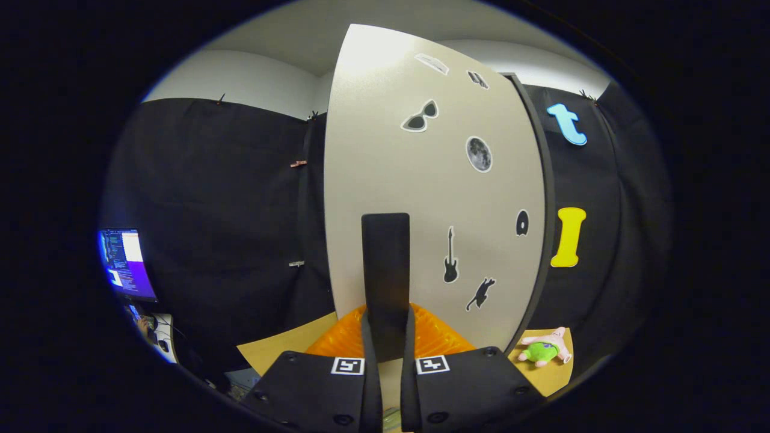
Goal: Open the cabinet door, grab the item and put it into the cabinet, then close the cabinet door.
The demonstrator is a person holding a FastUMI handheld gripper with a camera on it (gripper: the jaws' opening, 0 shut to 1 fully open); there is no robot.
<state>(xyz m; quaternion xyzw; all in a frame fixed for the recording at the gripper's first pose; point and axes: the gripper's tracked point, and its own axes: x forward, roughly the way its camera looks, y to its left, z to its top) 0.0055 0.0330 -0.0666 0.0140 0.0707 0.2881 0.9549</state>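
Clamping the black handle [385, 270] of the sticker-covered white cabinet door [385, 150]: hand-held gripper [385, 352].

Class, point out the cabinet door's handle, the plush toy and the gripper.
Handle [385, 264]: gripper view, mid-bar, clamped between the fingers.
Plush toy [544, 350]: gripper view, green body.
Gripper [385, 346]: gripper view, between fingertips.

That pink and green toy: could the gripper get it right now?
Probably not: the gripper is shut on the cabinet door's black handle, and the plush toy lies off beside the door.
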